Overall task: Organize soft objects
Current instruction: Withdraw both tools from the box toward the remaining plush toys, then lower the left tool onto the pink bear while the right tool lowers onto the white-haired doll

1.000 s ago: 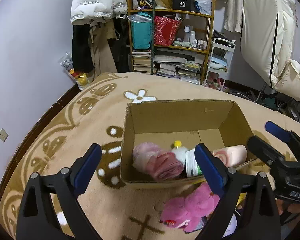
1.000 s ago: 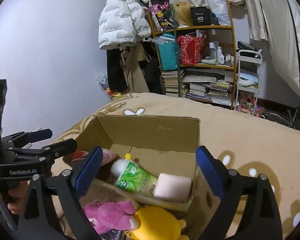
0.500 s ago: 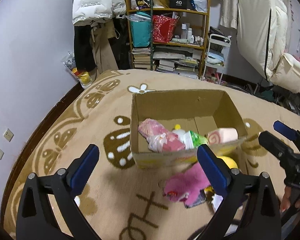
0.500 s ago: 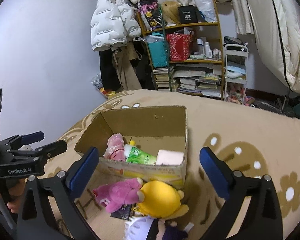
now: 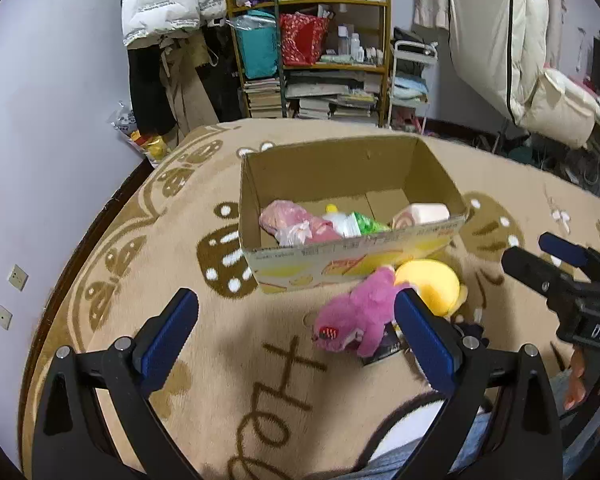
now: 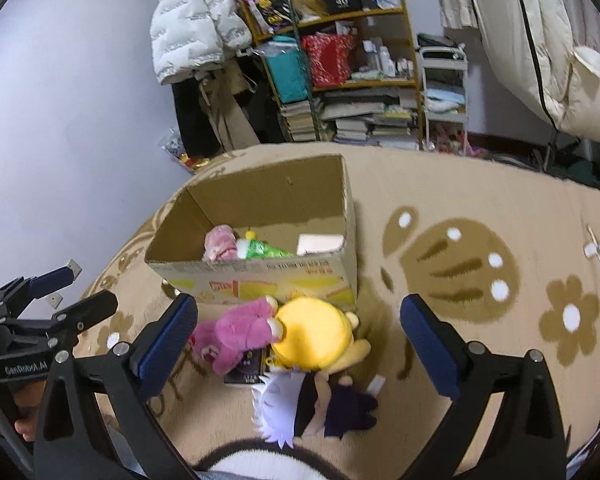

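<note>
A cardboard box (image 5: 352,264) (image 6: 260,276) stands on the rug and holds a pink cloth bundle (image 5: 288,220), a green packet (image 5: 364,224) and a pink roll cushion (image 5: 420,214). In front of it lie a pink plush (image 5: 360,318) (image 6: 236,332), a yellow plush (image 5: 430,284) (image 6: 312,332) and a white-haired dark doll (image 6: 312,404). My left gripper (image 5: 296,336) is open and empty, hovering in front of the box. My right gripper (image 6: 298,344) is open and empty above the plush toys.
A beige patterned rug (image 5: 220,360) covers the floor. A cluttered shelf with books (image 5: 320,60), hanging coats (image 5: 160,40) and a white cart (image 6: 444,92) stand at the back wall. A flat dark card (image 6: 246,368) lies under the toys.
Both grippers have drawn back and up from the box. The plush toys and doll in front of it have come into fuller view. Both stay open.
</note>
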`<state>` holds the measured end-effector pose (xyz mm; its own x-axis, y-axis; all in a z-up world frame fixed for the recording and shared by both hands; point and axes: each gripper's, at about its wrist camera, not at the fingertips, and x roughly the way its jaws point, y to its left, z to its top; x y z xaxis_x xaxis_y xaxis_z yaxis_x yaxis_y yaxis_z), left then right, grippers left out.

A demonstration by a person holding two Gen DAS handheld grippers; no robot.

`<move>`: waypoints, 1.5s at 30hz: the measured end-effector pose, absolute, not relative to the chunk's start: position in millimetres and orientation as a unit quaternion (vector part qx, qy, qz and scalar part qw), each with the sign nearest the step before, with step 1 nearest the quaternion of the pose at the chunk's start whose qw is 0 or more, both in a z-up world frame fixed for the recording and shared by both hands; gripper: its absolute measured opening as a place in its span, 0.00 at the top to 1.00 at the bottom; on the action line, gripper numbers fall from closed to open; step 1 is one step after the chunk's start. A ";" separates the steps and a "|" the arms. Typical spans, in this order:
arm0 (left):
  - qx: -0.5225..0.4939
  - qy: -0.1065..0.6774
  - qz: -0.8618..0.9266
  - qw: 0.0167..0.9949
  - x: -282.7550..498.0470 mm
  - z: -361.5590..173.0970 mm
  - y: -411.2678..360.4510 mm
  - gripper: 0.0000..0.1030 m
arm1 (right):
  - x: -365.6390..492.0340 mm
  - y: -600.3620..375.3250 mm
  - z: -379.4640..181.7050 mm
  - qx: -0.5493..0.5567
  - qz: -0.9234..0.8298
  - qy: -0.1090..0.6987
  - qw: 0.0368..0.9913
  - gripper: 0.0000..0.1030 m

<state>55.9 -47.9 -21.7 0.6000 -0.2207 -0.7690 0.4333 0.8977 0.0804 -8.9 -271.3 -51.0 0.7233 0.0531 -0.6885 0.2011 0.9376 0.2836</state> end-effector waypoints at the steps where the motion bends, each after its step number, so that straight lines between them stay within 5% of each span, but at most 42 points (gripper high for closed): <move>1: 0.135 0.411 -0.186 0.882 54.9 -24.3 -48.8 0.05 | -8.7 -272.8 -53.4 0.177 -0.043 0.377 0.908 0.00; 45: 0.225 0.501 -0.250 0.798 95.5 -140.4 -120.6 0.05 | 31.7 -289.7 -173.5 0.261 -0.041 0.578 0.772 0.00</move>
<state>95.5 -120.6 -140.4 0.3735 -0.1749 -0.9110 0.6244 0.7737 0.1075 31.7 -289.7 -173.5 0.3284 0.2386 -0.9139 0.3656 0.8600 0.3559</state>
